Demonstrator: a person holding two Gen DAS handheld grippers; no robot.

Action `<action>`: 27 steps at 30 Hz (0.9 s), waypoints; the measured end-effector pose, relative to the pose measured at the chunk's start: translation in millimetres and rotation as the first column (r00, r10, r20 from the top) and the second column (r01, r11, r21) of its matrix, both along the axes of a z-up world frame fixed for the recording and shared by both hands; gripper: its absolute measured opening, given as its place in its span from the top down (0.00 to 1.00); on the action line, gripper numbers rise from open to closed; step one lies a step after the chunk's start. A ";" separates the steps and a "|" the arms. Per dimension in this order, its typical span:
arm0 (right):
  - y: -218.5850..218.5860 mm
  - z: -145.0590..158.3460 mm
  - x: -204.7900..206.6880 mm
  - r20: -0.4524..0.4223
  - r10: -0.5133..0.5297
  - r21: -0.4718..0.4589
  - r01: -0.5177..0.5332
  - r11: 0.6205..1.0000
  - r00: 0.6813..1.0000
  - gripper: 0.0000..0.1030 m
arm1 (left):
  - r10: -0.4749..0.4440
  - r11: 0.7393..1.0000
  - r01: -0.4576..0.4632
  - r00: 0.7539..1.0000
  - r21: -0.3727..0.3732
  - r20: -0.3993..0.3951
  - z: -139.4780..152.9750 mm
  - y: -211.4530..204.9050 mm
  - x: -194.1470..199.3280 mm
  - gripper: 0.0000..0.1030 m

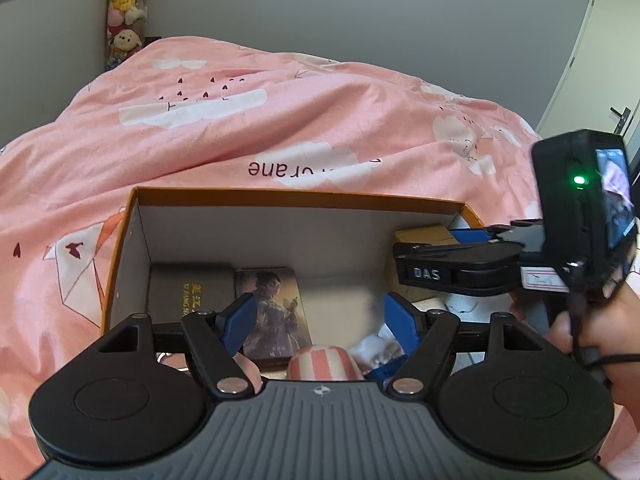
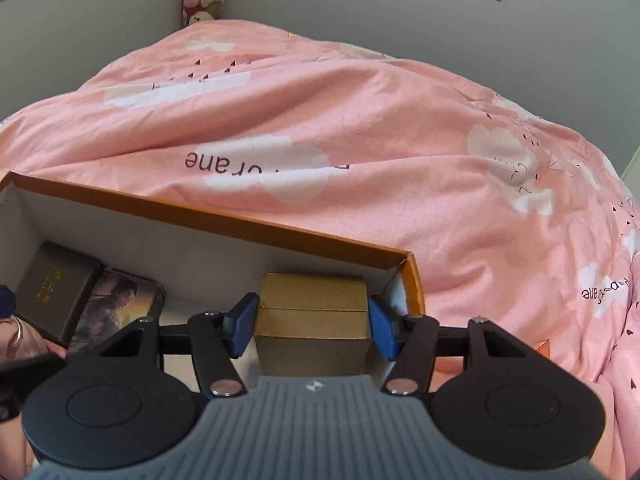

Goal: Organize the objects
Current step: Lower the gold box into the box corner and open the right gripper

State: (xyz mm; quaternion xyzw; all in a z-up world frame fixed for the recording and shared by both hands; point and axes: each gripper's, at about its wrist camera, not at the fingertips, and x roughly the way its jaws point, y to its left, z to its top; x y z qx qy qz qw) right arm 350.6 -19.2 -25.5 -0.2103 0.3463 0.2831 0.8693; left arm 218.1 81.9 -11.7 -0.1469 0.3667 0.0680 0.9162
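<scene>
Left wrist view: left gripper [image 1: 320,322] over the near end of an open cardboard box [image 1: 256,194] with orange rim and pale inner walls, set on a pink bedspread [image 1: 280,112] printed with white clouds. Blue fingers [image 1: 240,322] standing wide apart, nothing pressed between them. Just below and between them, a pink-and-white striped rounded thing [image 1: 324,362], not touched by either finger; beside it something white and crumpled [image 1: 376,346], too unclear to name. Flat on the box floor at the left, a dark booklet with gold lettering [image 1: 188,294], and touching its right edge a card pack showing a painted figure [image 1: 272,312]. From the right, reaching into the far right corner of the box, the right gripper [image 1: 452,248], with a camera [image 1: 584,208] showing a green light mounted behind it and a hand [image 1: 592,336] on its grip. Plush toys [image 1: 126,12] stacked in the room corner, a door [image 1: 600,52] at far right.

Right wrist view: right gripper [image 2: 310,326] clamped on a small brown cardboard carton [image 2: 314,320], one blue finger [image 2: 240,326] flat against each side. Carton upright, inside the box [image 2: 224,218], close to its right end wall. Whether its base touches the floor hidden by the gripper body. Dark booklet [image 2: 56,292] and card pack [image 2: 116,308] lying side by side at the left end. Pink bedspread [image 2: 360,120] filling the background.
</scene>
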 end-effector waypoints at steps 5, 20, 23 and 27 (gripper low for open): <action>3.8 -2.8 1.9 -0.006 0.012 -0.030 -0.012 0.999 1.000 0.41 | 0.003 1.000 -0.003 1.000 0.001 0.001 0.4 -1.3 -5.1 0.19; 3.2 16.1 -2.1 -0.039 0.104 -0.073 -0.107 0.992 0.994 0.24 | 0.051 0.998 -0.051 0.999 -0.024 0.000 0.2 18.4 -8.7 0.19; 0.5 23.5 -11.5 -0.002 0.141 -0.107 -0.141 0.984 0.990 0.28 | 0.055 0.998 -0.055 0.998 -0.022 -0.007 -2.4 20.0 -7.8 0.19; -2.5 23.4 -18.1 -0.081 0.172 -0.145 -0.182 0.973 0.982 0.62 | 0.053 0.998 -0.053 0.999 -0.030 -0.014 -4.4 20.3 -6.9 0.19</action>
